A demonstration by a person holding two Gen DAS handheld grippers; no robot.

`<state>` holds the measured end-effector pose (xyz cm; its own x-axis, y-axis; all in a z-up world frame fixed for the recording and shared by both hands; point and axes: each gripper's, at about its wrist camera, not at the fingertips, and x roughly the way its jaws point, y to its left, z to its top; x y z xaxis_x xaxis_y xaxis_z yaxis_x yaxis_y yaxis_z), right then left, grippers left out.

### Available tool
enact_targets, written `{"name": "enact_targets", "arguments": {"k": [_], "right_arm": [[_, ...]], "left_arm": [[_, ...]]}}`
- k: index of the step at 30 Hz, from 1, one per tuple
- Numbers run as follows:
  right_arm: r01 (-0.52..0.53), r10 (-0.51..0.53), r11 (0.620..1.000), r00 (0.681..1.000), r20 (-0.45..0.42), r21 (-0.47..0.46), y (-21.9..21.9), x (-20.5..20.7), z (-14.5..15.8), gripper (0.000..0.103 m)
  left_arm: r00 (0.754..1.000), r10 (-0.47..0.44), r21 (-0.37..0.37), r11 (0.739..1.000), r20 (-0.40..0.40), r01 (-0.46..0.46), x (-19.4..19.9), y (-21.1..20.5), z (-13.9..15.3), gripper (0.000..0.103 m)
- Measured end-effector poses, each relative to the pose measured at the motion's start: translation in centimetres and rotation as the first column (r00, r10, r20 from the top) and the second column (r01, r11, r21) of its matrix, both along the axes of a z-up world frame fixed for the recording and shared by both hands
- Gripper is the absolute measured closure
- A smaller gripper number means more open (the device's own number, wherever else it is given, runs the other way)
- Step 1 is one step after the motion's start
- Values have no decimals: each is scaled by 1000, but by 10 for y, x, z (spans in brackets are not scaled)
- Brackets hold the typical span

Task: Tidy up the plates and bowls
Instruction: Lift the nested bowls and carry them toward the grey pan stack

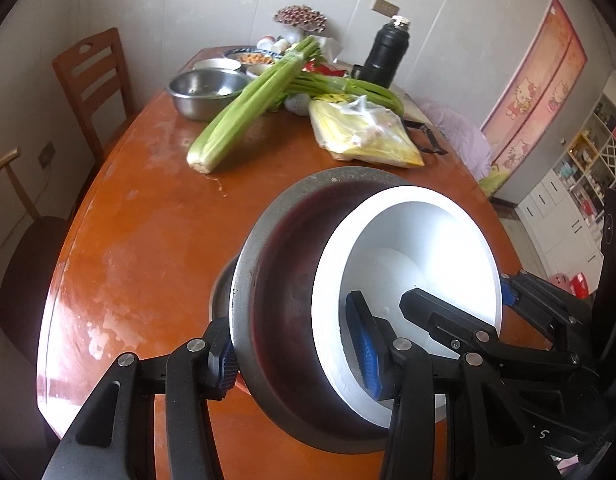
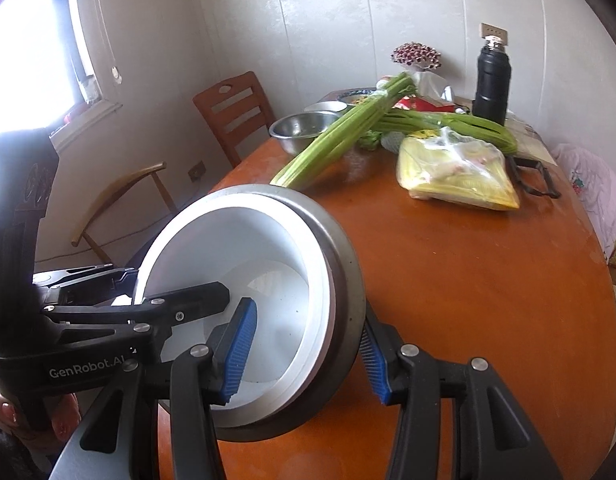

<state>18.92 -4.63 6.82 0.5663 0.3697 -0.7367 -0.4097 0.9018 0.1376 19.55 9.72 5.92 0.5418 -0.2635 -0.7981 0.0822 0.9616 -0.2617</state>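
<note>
A grey metal bowl (image 1: pixel 276 320) with a white bowl (image 1: pixel 407 240) nested inside it hangs tilted above the orange-brown wooden table (image 1: pixel 148 240). My left gripper (image 1: pixel 294 356) is shut on the stack's near-left wall, one blue pad outside the metal, the other inside the white bowl. The right gripper (image 1: pixel 467 300) clamps the opposite wall. In the right wrist view the same metal bowl (image 2: pixel 347 280) and white bowl (image 2: pixel 268 260) are pinched by my right gripper (image 2: pixel 308 356), with the left gripper (image 2: pixel 156 286) on the far rim.
Across the table lie celery stalks (image 1: pixel 248 104), a steel bowl (image 1: pixel 204 92), a plastic bag of yellow food (image 1: pixel 363 132), a black flask (image 1: pixel 383 52) and small dishes (image 1: pixel 252 58). Wooden chairs (image 1: pixel 96 80) stand at the left edge.
</note>
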Motion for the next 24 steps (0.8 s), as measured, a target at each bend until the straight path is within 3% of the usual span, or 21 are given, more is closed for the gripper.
{"name": "enact_targets", "arguments": {"k": [12, 24], "right_arm": [[-12, 7, 999, 995, -96, -51, 23, 29, -43, 53], [-19, 10, 997, 991, -131, -69, 28, 39, -60, 53]], "left_arm": [[995, 12, -20, 1000, -96, -14, 23, 18, -50, 55], [994, 17, 4, 1000, -105, -16, 29, 18, -63, 55]]}}
